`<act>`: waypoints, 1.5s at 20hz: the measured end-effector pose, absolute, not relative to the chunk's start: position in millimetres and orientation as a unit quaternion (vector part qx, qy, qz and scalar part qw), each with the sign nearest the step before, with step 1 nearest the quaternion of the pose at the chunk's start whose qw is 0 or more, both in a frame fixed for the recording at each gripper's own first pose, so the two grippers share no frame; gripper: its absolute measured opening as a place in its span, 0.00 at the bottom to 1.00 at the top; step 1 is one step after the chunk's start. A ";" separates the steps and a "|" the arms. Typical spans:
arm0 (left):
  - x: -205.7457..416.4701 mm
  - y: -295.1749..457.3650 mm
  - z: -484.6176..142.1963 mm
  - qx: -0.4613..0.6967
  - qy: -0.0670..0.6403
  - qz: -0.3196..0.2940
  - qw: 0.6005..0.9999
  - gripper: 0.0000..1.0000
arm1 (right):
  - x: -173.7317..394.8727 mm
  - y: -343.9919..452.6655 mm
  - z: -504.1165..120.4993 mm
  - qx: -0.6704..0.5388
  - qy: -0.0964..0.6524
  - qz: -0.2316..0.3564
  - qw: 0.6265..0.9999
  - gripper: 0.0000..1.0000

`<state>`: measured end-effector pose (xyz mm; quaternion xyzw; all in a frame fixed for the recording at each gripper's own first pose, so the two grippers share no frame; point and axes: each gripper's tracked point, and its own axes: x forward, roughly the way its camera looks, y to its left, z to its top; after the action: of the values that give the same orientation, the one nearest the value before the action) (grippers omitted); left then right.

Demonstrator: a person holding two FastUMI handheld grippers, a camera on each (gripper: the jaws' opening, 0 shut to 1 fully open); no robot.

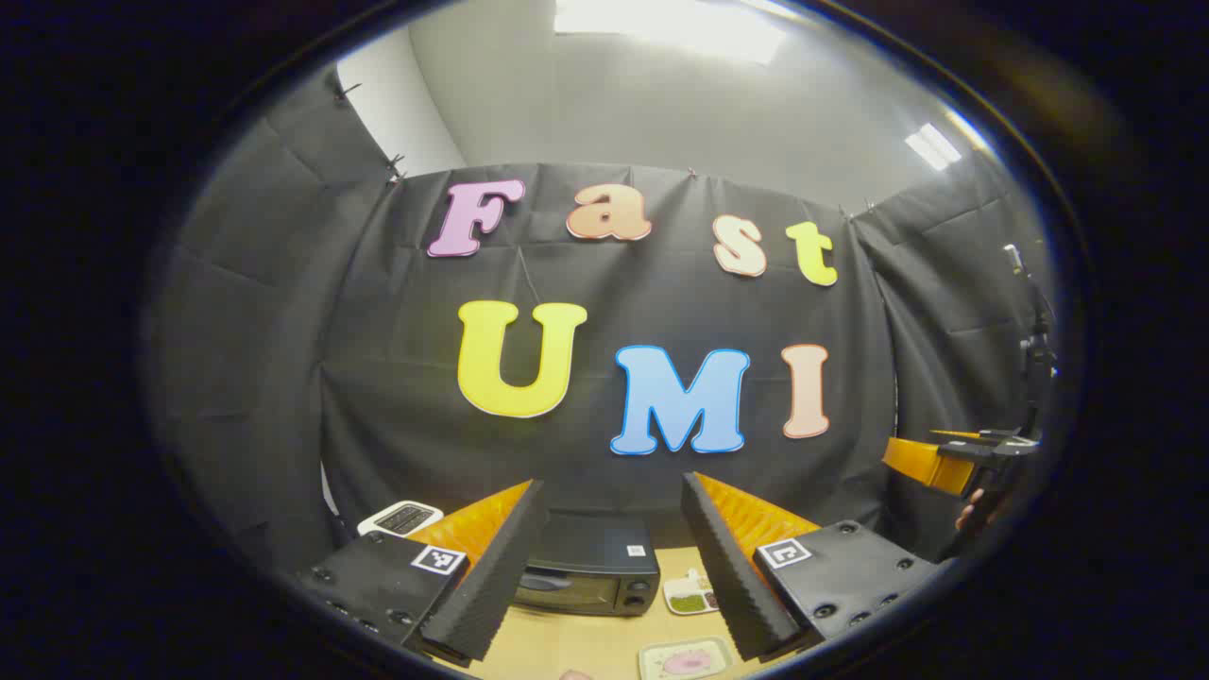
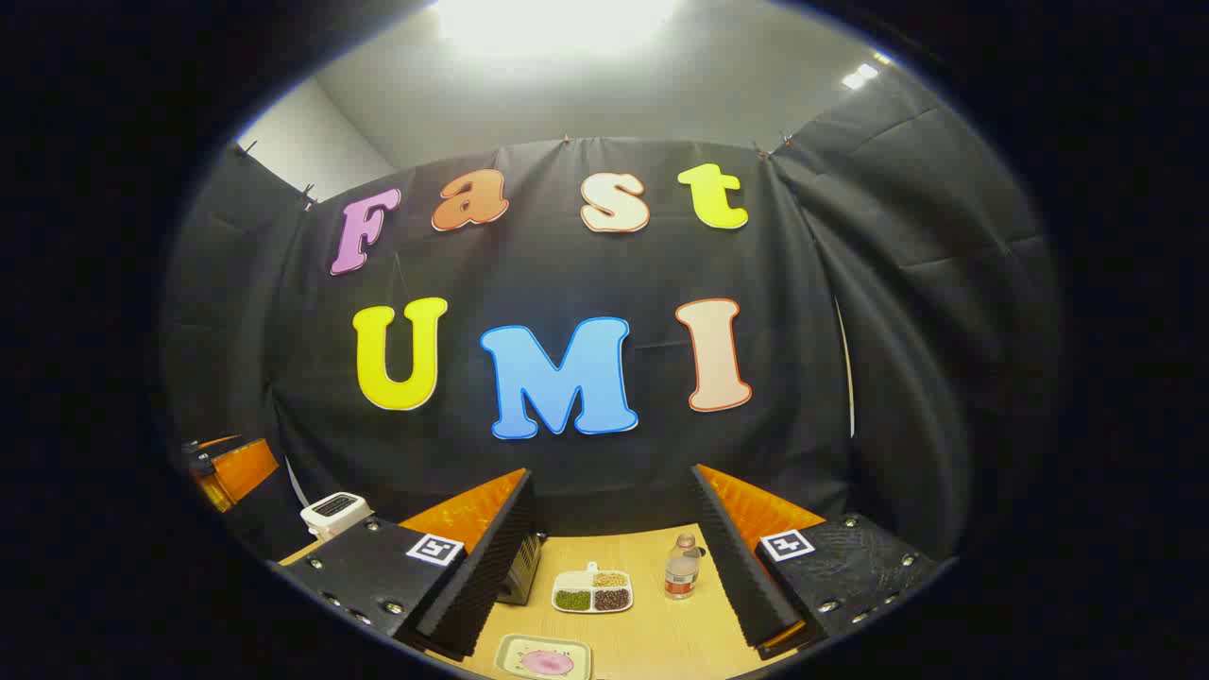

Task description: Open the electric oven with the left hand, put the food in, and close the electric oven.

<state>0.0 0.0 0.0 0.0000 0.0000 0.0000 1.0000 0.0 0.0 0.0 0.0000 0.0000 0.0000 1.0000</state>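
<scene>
A black electric oven (image 1: pixel 590 567) stands on the wooden table (image 1: pixel 567 642) below and ahead of my left gripper (image 1: pixel 612 486); its door looks shut. That gripper is open, empty and held high above the table. A small tray with a pink piece of food (image 1: pixel 685 659) lies at the near edge. In the right gripper view the same food tray (image 2: pixel 545 658) lies below my right gripper (image 2: pixel 611 472), which is open and empty. One corner of the oven (image 2: pixel 519 571) peeks from behind the right gripper's left finger.
A divided dish of beans and grains (image 2: pixel 592 590) sits right of the oven, with a small bottle (image 2: pixel 682 567) beside it. A white device (image 1: pixel 401 518) stands left of the oven. The other gripper, with a hand (image 1: pixel 973 510) on it, hovers at the far right.
</scene>
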 end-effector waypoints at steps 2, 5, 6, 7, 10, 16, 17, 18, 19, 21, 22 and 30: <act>5.1 10.0 -1.6 -0.001 -0.002 -0.005 1.000 1.00 | 1.5 6.5 -0.8 0.001 -0.002 -0.006 1.000 0.98; 13.1 26.0 -5.1 -0.003 0.000 -0.008 1.000 1.00 | 5.5 18.5 -6.3 0.004 0.000 -0.006 1.000 0.98; 16.9 30.0 -3.8 -0.003 0.001 -0.009 1.000 1.00 | 6.8 21.5 -7.1 0.005 0.002 -0.008 1.000 0.98; 20.7 33.5 -5.9 -0.002 0.004 -0.010 1.000 1.00 | 7.9 23.1 -8.1 0.005 0.003 -0.010 1.000 0.98; 31.4 41.0 2.3 0.000 -0.004 -0.017 1.000 1.00 | 12.8 30.4 -4.5 -0.005 -0.001 -0.012 1.000 0.99; 54.8 51.0 -22.0 0.000 0.020 -0.023 1.000 1.00 | 19.4 35.0 -11.6 -0.011 0.004 -0.012 1.000 0.99; 59.9 51.8 -30.3 -0.004 0.029 -0.027 0.999 0.99 | 21.0 35.0 -15.4 -0.013 0.008 -0.015 1.000 0.99; 67.0 52.8 -40.5 -0.008 0.039 -0.033 0.999 0.98 | 24.0 32.3 -20.3 -0.019 0.016 -0.023 0.999 0.99; 75.2 51.4 -55.8 -0.014 0.056 -0.042 0.997 0.97 | 25.9 29.9 -26.3 -0.024 0.023 -0.029 0.999 0.98; 93.2 58.4 -88.9 -0.018 0.092 -0.046 0.995 0.96 | 28.9 30.7 -33.5 -0.024 0.032 -0.034 0.999 0.99; 104.7 63.4 -109.7 -0.015 0.114 -0.044 0.992 0.96 | 29.9 32.2 -36.8 -0.023 0.036 -0.035 0.998 0.99; 175.7 94.2 -257.9 0.007 0.238 -0.039 0.971 0.98 | 34.7 24.9 -64.8 -0.048 0.070 -0.073 0.994 0.99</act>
<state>175.7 94.2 -257.9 0.0065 0.2376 -0.0394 0.9705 34.7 24.9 -64.8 -0.0484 0.0702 -0.0730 0.9937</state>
